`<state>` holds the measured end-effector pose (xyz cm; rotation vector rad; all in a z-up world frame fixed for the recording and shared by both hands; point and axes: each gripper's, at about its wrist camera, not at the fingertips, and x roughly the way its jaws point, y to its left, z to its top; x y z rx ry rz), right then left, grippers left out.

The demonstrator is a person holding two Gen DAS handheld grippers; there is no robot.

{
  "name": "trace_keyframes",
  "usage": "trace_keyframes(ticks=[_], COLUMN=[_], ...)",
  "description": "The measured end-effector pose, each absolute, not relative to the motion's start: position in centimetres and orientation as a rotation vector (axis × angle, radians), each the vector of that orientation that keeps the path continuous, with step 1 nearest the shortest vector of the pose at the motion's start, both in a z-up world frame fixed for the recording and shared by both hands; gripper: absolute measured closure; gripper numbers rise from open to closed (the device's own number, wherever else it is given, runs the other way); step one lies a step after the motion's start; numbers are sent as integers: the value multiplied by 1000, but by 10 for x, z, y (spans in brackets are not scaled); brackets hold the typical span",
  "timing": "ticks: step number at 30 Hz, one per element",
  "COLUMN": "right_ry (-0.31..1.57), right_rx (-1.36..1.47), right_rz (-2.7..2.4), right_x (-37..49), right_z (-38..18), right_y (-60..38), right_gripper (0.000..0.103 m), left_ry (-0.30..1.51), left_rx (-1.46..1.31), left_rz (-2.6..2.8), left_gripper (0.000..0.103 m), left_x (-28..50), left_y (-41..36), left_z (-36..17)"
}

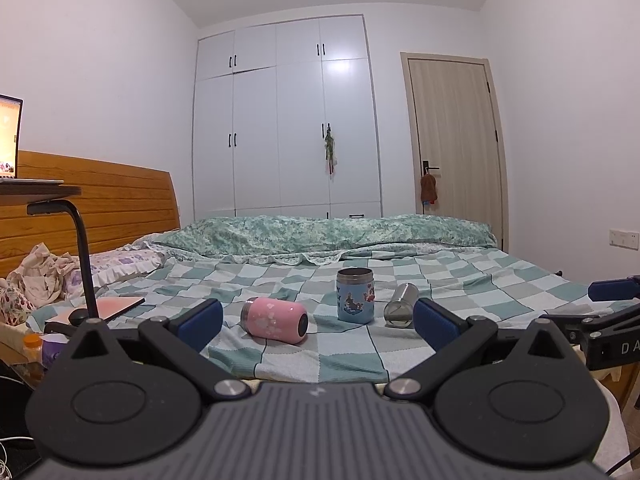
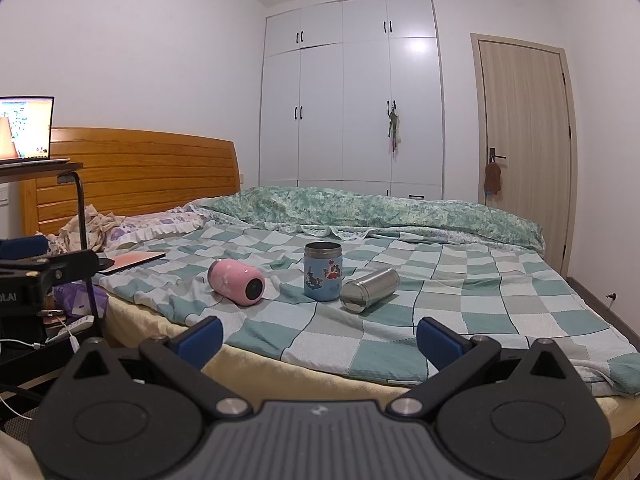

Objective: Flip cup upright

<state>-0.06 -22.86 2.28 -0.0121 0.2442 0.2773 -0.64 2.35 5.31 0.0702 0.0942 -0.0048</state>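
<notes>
Both tools, left tool (image 1: pixel 318 320) and right tool (image 2: pixel 319 340), gape wide, empty. Nothing flipped yet: pink cylindrical cup (image 1: pixel 275 317) and steel cup (image 1: pixel 401 305) lie sideways flanking upright blue cartoon-print cup (image 1: pixel 355 295) on the checkered bed (image 1: pixel 500 280).

Ahead of you a white wardrobe (image 2: pixel 352 96) and wooden door (image 2: pixel 524 148) stand behind the checked bed (image 2: pixel 500 304), with a laptop (image 2: pixel 26 130) at left.
</notes>
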Motion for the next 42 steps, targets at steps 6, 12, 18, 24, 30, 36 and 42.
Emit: trace_keyframes(ticks=[6,12,18,24,30,36,42], right_ry=[247,252,254,265,264,265,267], right_rx=[-12,-10,-10,-6,-7,-6,-5], right_rz=[278,279,280,281,281,282,281], right_x=[-1,0,0,2,2,2,2], right_z=[23,22,22,20,20,20,20], right_y=[-228,-229,-229,-229,-229,-229,-229], right_gripper=[0,0,0,0,0,0,0], left_ry=[96,96,98,99,101,104,107], left_rx=[73,74,75,79,79,76,77], left_rz=[-7,-7,-9,-10,-11,-11,-13], left_gripper=[0,0,0,0,0,0,0], left_x=[-6,-6,-7,-7,-7,-7,-6], left_y=[23,23,23,22,20,20,21], left_z=[53,52,52,51,51,50,51])
